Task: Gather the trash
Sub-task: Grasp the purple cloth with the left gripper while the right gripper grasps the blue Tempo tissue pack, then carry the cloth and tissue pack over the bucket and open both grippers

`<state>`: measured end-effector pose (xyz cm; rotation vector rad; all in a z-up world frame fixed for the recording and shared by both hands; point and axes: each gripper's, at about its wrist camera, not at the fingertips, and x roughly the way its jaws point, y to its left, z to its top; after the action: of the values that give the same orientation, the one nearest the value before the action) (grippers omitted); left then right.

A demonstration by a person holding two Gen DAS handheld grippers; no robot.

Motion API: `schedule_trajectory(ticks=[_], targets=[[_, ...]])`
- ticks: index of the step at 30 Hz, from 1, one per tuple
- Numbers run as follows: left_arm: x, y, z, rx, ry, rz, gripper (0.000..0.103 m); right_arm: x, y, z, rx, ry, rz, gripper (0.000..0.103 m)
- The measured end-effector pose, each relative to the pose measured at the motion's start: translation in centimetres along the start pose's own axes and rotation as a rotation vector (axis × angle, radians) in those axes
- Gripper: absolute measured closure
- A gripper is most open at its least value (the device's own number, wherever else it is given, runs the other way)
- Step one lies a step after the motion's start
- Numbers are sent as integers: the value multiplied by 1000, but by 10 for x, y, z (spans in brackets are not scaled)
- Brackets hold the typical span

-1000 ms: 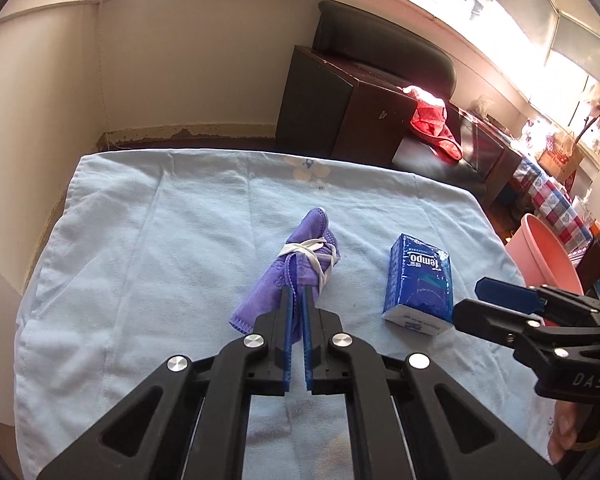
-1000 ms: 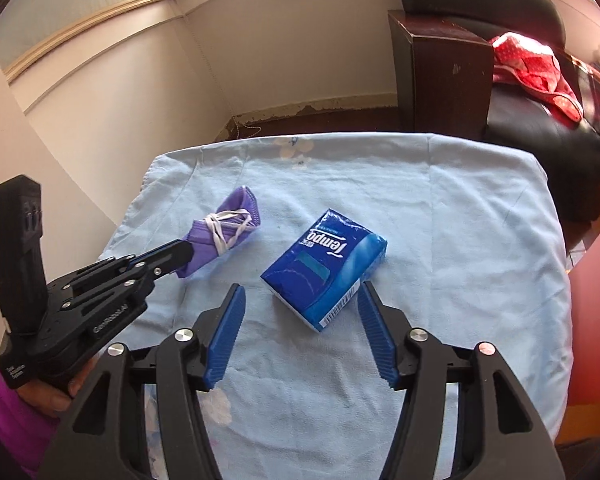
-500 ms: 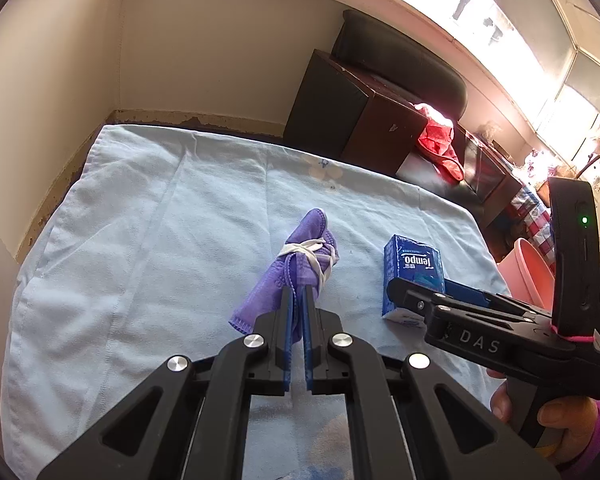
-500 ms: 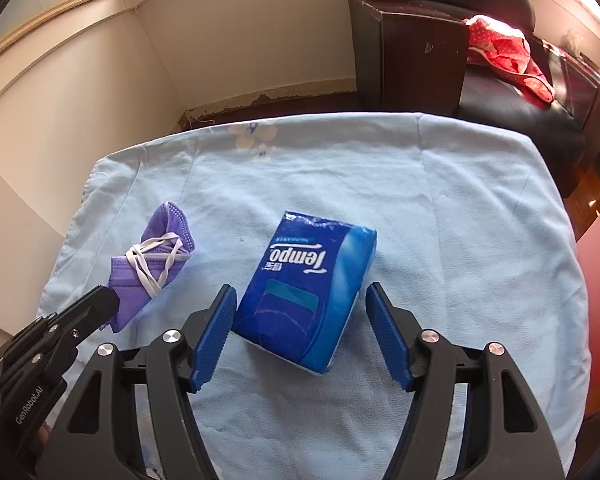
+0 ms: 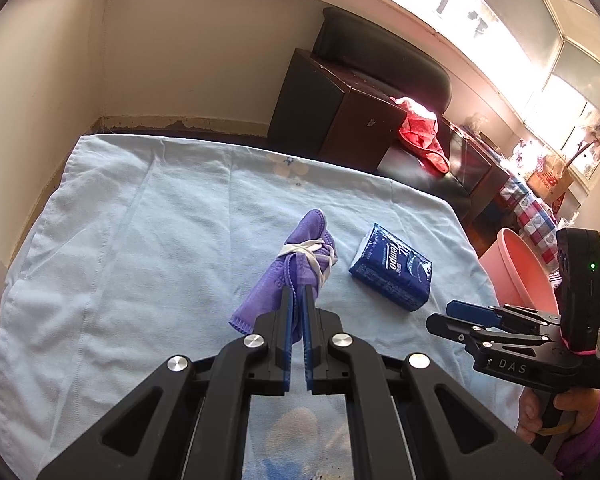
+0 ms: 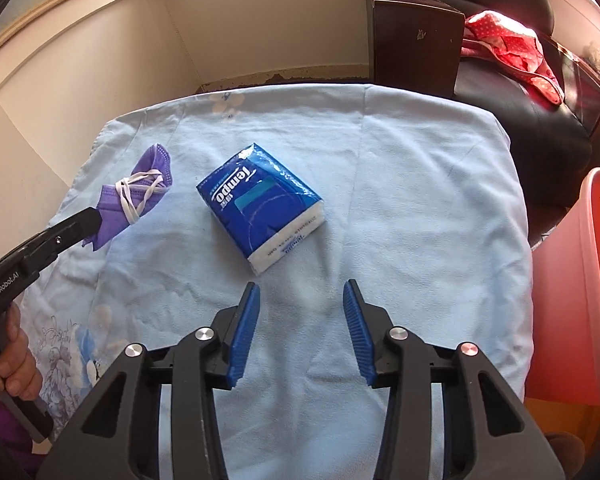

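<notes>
A rolled purple face mask (image 5: 296, 264) bound with its white ear loops is pinched at its near end by my left gripper (image 5: 298, 294), which is shut on it just above the light blue cloth (image 5: 140, 240). The mask also shows in the right wrist view (image 6: 134, 196), with the left gripper (image 6: 92, 216) on it. A blue Tempo tissue pack (image 6: 260, 200) lies flat on the cloth, just beyond my right gripper (image 6: 302, 292), which is open and empty. The pack also shows in the left wrist view (image 5: 392, 268), with the right gripper (image 5: 456, 310) near it.
A pink plastic bin (image 6: 588, 280) stands off the table's right edge; it also shows in the left wrist view (image 5: 516, 272). A dark wooden cabinet (image 5: 340, 120) and a black seat with a red cloth (image 5: 420, 132) stand behind the table. Beige walls (image 5: 60, 80) close the left and back.
My right gripper has pulled back from around the tissue pack, which now lies ahead of its fingertips, and its jaws are narrower. My left gripper still holds the mask.
</notes>
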<state>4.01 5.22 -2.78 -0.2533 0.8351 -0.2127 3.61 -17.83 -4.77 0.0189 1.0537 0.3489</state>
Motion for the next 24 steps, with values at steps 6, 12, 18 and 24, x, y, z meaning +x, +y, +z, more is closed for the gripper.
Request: schedule_trajectory(ticks=[6,12,18,24], targets=[[-1,-6,1,6,3,2,99,-8,6,18,-75,-66,39,44],[-1,-3,2,2,15,19,99,9,23,39,-266,-65,16,37],[-1,1,1,-11,19,33,99,28,26,43,-316,-10,50,37],[-1,-4,2,-2,20,34,99,25,18,36,-268,-28,88,45]])
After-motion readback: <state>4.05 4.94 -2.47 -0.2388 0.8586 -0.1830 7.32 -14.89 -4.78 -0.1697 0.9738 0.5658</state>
